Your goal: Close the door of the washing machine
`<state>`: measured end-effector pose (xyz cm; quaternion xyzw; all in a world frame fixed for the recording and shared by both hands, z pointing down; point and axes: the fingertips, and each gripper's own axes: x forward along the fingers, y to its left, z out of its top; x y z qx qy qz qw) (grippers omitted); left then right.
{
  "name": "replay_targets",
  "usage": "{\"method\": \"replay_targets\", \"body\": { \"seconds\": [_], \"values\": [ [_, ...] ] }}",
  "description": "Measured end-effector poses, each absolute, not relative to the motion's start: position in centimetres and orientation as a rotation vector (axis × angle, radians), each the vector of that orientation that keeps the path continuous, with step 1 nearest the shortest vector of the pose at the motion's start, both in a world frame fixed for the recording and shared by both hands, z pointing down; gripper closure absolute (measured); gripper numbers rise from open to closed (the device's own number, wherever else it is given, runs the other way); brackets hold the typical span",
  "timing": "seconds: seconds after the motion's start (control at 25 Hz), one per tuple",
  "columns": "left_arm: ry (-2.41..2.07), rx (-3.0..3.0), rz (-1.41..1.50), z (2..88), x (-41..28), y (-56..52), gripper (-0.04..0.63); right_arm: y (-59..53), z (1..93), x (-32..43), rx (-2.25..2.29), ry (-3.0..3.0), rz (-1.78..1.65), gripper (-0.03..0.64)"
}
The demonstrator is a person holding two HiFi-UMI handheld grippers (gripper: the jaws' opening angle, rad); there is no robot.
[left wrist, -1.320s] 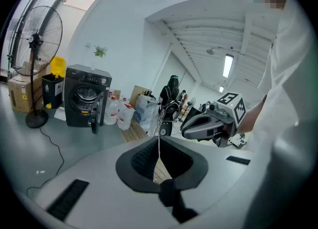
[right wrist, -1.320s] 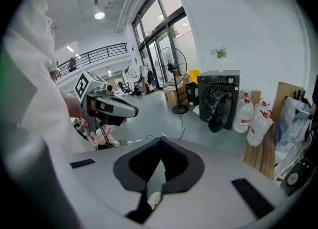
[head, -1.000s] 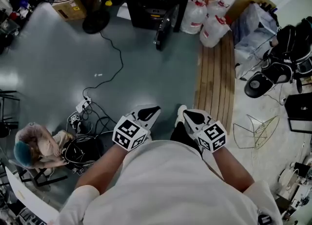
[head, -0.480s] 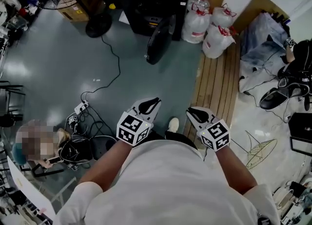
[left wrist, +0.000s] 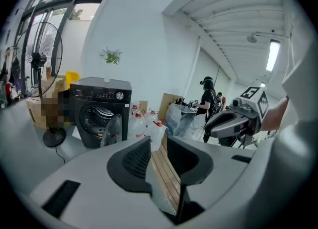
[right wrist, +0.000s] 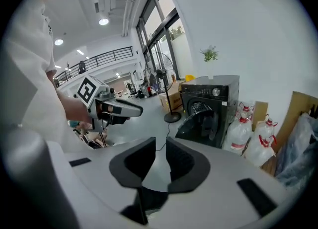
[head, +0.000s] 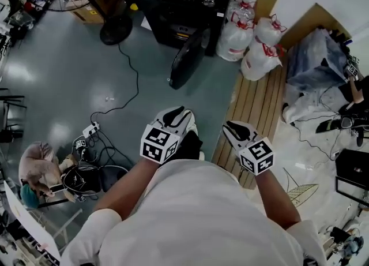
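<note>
1. While the person stands well back from it, the washing machine (head: 173,5) sits at the far end of the grey floor (head: 69,80), against a white wall. Its round door (head: 185,60) hangs open, swung out toward the person.
2. Left gripper (head: 180,112): held in front of the person's torso, pointing forward and down toward the machine. Its own view shows the jaws apart and opening, with nothing between the ribbed pads (left wrist: 134,158). Only floor and wooden slats (left wrist: 166,173) show through the gap.
3. Right gripper (head: 230,125): level with the left one and near it, over the edge of the slats. Its jaws are partly apart and opening, and it holds nothing.
4. Both grippers are well apart from the door, and neither touches it.
5. Water jugs (head: 253,42): clustered just right of the machine, at the far end of the slats.
6. Floor fan (head: 115,28): to the machine's left. A black cable (head: 135,77) runs over the floor from beside its base.
</note>
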<state>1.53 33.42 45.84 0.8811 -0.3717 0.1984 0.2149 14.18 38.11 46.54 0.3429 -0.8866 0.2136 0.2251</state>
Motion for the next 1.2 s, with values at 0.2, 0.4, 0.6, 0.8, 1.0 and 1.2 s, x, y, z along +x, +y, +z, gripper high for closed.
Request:
{"method": "replay_targets", "body": {
  "seconds": [0.2, 0.4, 0.6, 0.8, 1.0, 1.2],
  "values": [
    [-1.068, 2.407, 0.594, 47.5, 1.8, 25.3, 0.483, 30.6, 45.1, 15.3, 0.919, -2.398, 0.552, 0.535],
    [-1.102, 2.4, 0.61, 48.9, 1.7, 17.5, 0.483, 22.1, 45.1, 14.9, 0.915, -2.385, 0.574, 0.528],
    [-1.118, 2.291, 0.657, 51.9, 1.5, 12.9, 0.483, 17.3, 44.8, 13.1, 0.796, -2.388, 0.537, 0.525],
    [-1.187, 2.199, 0.722, 55.6, 1.3, 8.4, 0.483, 12.2, 46.5, 13.1, 0.676, -2.395, 0.544, 0.502],
    [-1.274, 2.073, 0.851, 59.6, 1.3, 4.8, 0.483, 7.4, 46.6, 13.7, 0.485, -2.41, 0.497, 0.497],
    [-1.333, 1.963, 0.958, 63.2, 1.8, 0.6, 0.474, 2.7, 47.4, 15.9, 0.354, -2.404, 0.489, 0.497]
  ]
}}
